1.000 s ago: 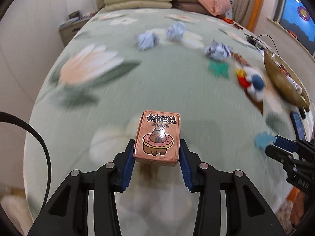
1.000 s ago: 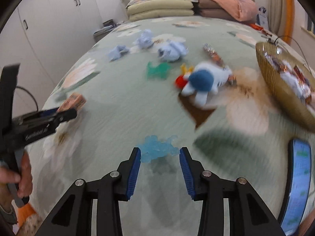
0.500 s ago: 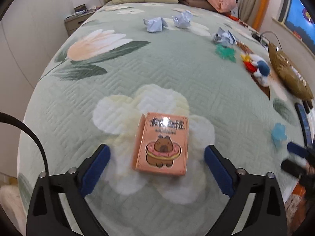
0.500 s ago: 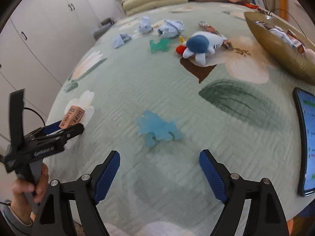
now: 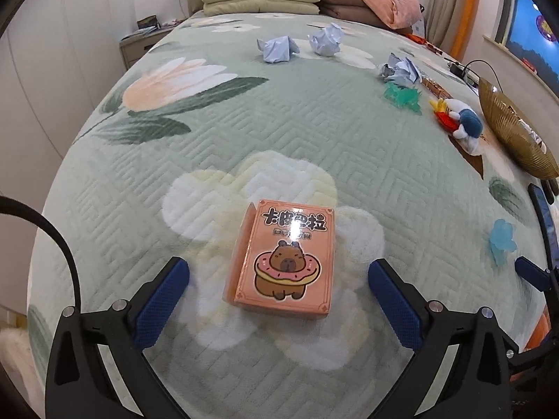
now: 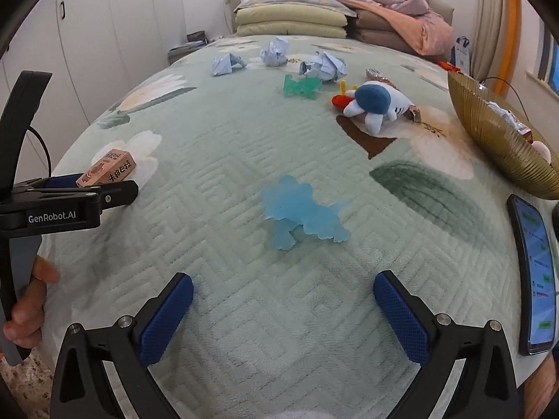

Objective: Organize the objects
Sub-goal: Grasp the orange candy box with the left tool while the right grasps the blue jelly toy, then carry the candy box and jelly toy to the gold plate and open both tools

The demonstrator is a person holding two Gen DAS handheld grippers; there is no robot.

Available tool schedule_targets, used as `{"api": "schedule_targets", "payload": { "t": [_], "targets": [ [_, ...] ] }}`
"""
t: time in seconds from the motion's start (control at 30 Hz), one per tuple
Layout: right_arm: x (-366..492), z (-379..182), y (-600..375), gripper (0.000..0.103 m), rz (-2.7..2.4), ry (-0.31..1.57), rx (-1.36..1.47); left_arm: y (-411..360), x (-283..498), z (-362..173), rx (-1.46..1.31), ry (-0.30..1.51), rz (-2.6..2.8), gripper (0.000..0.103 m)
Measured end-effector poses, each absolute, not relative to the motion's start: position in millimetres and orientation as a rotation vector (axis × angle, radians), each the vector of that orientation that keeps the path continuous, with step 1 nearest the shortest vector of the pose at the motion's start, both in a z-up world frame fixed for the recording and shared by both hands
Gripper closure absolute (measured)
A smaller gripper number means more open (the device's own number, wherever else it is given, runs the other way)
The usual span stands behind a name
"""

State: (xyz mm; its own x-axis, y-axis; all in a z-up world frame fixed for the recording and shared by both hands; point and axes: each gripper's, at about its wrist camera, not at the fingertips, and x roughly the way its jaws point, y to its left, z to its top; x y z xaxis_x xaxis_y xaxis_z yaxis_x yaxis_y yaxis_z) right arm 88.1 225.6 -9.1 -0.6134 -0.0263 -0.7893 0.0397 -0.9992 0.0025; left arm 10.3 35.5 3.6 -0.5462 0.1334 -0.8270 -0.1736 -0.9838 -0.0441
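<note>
An orange card box with a capybara picture (image 5: 284,260) lies flat on the bed's white flower print, between the wide-open jaws of my left gripper (image 5: 277,288), not touched. It also shows in the right wrist view (image 6: 106,168) beside the left gripper (image 6: 70,195). My right gripper (image 6: 283,300) is open and empty, just short of a translucent blue toy (image 6: 300,214), which also shows in the left wrist view (image 5: 502,241). Farther off lie a green toy (image 6: 302,86), a white and blue plush (image 6: 375,103) and crumpled paper balls (image 6: 276,52).
A gold ribbed bowl (image 6: 496,139) holding small items stands at the right edge of the bed. A phone (image 6: 536,272) lies lit at the near right. Pillows and a pink quilt (image 6: 391,17) are stacked at the headboard. White wardrobes (image 6: 87,35) line the left.
My left gripper let go of the card box, which now lies on the bed, and its jaws opened wide. My right gripper's jaws also opened wide in front of the blue toy.
</note>
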Motion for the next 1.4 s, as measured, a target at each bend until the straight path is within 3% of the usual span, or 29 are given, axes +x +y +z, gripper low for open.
{"api": "schedule_targets", "payload": {
  "t": [0.03,0.1,0.27,0.33,0.43,0.47,0.53,0.6,0.77,1.07,1.4],
  "targets": [
    [90.0,-9.4,225.3,0.0,-2.794,0.036,1.351,35.3,11.9,5.5,-1.392,0.067,2.618,0.004],
    [86.3,-7.0,225.0,0.0,-2.755,0.071,1.388,34.1,15.7,9.8,-1.377,0.098,2.603,0.021],
    [71.2,5.4,242.4,0.0,-2.773,-0.007,1.515,25.4,8.1,11.6,-1.39,0.063,2.532,0.023],
    [62.9,7.9,253.0,0.0,-2.772,-0.065,1.519,23.7,5.4,13.1,-1.391,0.042,2.535,0.033],
    [46.6,6.8,261.0,0.015,-2.745,-0.083,1.546,24.5,2.3,15.3,-1.398,0.036,2.534,0.05],
    [43.4,7.0,259.4,0.02,-2.746,-0.06,1.545,25.7,1.6,15.2,-1.406,0.034,2.531,0.052],
    [39.6,9.5,253.6,0.035,-2.744,-0.008,1.507,29.3,3.6,15.4,-1.398,0.039,2.539,0.064],
    [37.7,11.4,247.8,0.056,-2.74,0.026,1.487,33.7,6.3,17.5,-1.39,0.069,2.558,0.065],
    [45.5,17.0,250.1,0.057,-2.693,-0.062,1.466,43.3,8.9,30.5,-1.368,0.034,2.542,0.065],
    [58.7,42.5,310.0,0.057,-2.743,-0.281,1.436,117.9,-8.8,78.4,-1.185,0.138,2.475,0.066],
    [53.7,157.8,449.3,0.056,-3.194,-0.304,1.136,276.3,-57.6,159.7,-0.856,0.153,2.328,0.065]
  ]
}}
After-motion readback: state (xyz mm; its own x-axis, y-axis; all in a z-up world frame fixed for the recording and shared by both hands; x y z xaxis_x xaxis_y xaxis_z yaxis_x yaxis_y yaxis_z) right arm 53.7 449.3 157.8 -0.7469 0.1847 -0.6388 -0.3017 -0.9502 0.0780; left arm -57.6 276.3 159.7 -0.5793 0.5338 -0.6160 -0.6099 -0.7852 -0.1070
